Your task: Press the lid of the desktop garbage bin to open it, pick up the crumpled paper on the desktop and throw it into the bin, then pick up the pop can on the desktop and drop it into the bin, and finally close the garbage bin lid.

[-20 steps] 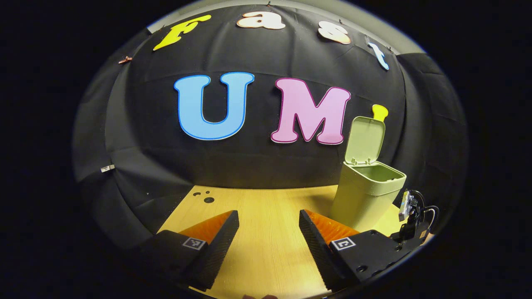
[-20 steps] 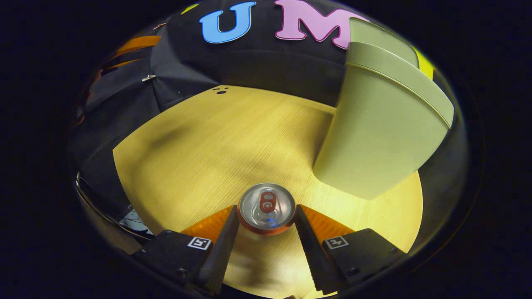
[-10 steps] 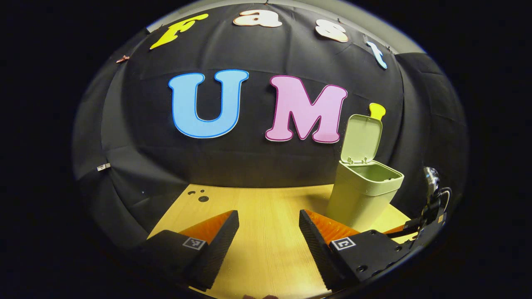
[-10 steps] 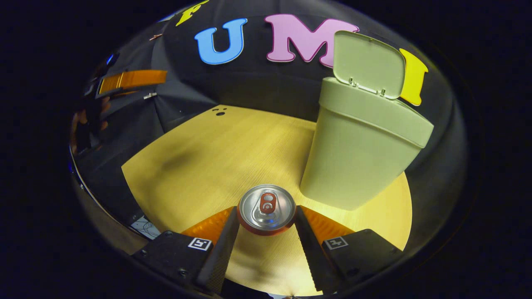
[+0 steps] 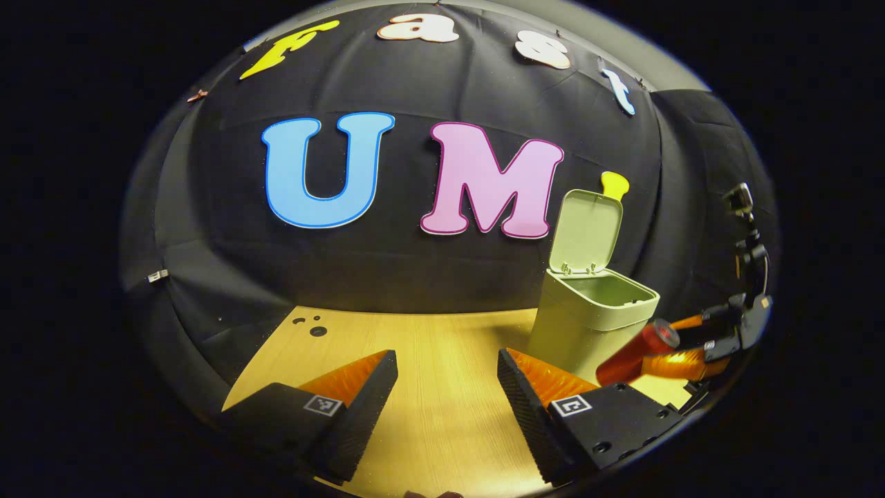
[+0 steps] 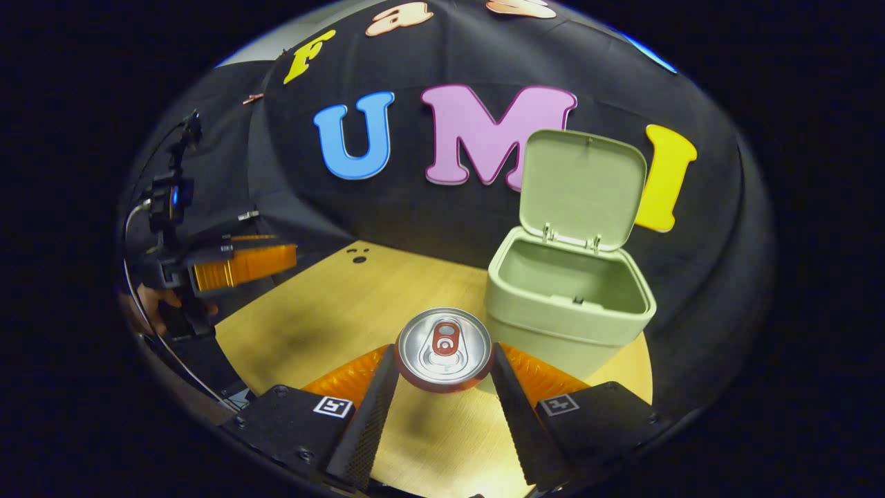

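Quick count — one bin (image 6: pixel 568 297) at about 2 o'clock with one lid (image 6: pixel 582 188), one can (image 6: pixel 444 348), one table (image 6: pixel 332 311), two grippers — left (image 5: pixel 447 387), right (image 6: pixel 442 401).

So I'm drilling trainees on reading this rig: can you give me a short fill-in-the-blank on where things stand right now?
1. The right gripper is shut on the ____.
2. The lid of the green garbage bin stands ____.
3. The left gripper has its fingers ____ with nothing between them.
4. The bin stands on a ____ desktop.

Missing words: pop can; open; open; wooden
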Action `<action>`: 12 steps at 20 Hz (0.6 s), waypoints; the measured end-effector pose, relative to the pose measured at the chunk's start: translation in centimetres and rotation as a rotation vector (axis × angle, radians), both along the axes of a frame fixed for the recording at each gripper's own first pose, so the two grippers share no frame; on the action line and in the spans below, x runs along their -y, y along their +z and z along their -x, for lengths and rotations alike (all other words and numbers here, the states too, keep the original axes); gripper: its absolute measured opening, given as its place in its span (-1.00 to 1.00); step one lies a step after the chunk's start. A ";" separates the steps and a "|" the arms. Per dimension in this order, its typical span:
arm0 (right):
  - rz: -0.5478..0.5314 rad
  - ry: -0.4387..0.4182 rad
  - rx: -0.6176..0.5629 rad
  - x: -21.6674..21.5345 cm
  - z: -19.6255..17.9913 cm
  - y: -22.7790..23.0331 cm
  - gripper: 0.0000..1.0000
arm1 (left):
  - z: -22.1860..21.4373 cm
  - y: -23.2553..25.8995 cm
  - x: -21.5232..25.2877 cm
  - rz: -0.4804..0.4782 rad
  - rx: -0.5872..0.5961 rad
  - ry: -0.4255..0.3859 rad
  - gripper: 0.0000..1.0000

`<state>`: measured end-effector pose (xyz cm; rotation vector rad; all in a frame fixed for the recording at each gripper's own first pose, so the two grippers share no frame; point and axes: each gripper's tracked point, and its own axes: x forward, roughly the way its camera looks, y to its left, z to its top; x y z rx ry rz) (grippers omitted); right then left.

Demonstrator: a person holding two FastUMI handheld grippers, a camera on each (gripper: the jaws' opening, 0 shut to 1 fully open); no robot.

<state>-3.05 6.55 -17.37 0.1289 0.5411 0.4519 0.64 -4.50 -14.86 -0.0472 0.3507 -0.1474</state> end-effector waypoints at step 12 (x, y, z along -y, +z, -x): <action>0.004 -0.175 0.085 7.1 -11.1 3.4 0.64 | -0.3 -1.1 -1.6 0.007 -0.012 0.029 0.88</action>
